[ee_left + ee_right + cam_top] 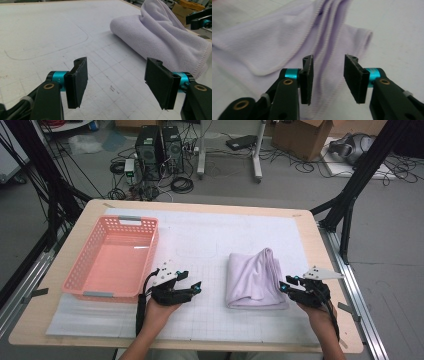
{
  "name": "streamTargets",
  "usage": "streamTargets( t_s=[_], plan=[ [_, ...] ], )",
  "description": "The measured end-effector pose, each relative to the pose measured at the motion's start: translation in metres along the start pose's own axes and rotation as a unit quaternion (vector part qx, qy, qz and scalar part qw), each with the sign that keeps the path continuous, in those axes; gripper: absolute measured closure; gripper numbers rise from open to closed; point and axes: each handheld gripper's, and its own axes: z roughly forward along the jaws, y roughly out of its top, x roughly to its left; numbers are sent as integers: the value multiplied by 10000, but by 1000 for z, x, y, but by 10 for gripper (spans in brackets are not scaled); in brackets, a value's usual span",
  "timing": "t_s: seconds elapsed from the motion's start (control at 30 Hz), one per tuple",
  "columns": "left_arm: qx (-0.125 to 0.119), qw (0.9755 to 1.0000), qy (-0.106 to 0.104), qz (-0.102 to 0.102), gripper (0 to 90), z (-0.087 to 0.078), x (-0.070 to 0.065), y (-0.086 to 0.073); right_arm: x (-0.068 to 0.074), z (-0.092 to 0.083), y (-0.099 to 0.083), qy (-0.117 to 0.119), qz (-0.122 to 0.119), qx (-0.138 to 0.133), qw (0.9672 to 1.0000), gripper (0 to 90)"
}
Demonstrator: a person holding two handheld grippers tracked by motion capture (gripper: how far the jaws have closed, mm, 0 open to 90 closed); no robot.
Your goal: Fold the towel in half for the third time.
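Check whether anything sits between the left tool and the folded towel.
Nothing visible does. The left tool stands open over bare white mat, and the stretch of mat between it and the lilac towel holds no object. The pink basket lies on the tool's other side, away from the towel.

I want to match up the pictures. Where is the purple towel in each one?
High view: the purple towel lies folded right of centre on the white gridded mat.
Left gripper view: upper right, beyond the open claw.
Right gripper view: spread across the left and middle, just past the open claw.
Shared landmark: the towel's stitched hem.
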Motion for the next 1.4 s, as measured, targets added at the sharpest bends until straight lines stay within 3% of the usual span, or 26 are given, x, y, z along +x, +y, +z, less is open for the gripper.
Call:
streamTargets(
  t_s=[0.07,0.17,0.23,0.3,0.43,0.5,0.6,0.73,0.87,0.97,1.03,1.13,1.3,1.4],
  plan=[
    [17,10000,-2,4,354,-1,1,-1,6,1,-2,176,74,5,9998,540],
    [34,10000,-10,-21,354,-2,1,-3,13,9,-6,-50,-53,344,9994,564],
    [18,10000,-19,-49,354,-3,1,-4,13,14,-10,-9,66,502,9987,772],
    [30,10000,-15,-65,354,-3,2,-5,14,12,-11,-100,82,479,9988,859],
    [22,9999,0,-103,355,-4,3,-6,16,2,-13,-456,341,596,9966,864],
    [15,9999,7,-99,355,-4,3,-6,18,-4,-16,-616,324,712,9950,858],
    [29,9999,15,-98,355,-4,3,-6,20,-8,-18,-722,299,608,9951,681],
    [27,10000,-8,-87,355,-3,2,-6,23,-13,-9,-576,277,155,9978,690],
    [20,10000,-12,-75,355,-3,2,-6,29,1,-1,-266,284,187,9991,674],
    [17,10000,-15,-82,354,-4,2,-6,33,17,1,-44,454,262,9986,620],
    [16,10000,-7,-81,355,-4,2,-6,35,28,2,30,547,449,9975,634],
    [15,10000,-3,-81,355,-4,3,-7,38,32,3,55,511,538,9972,833],
    [14,10000,-4,-85,355,-4,3,-6,38,15,4,-46,397,304,9987,863],
    [7,9999,10,-102,354,-5,3,-6,33,0,2,-294,441,330,9980,862]
  ],
)
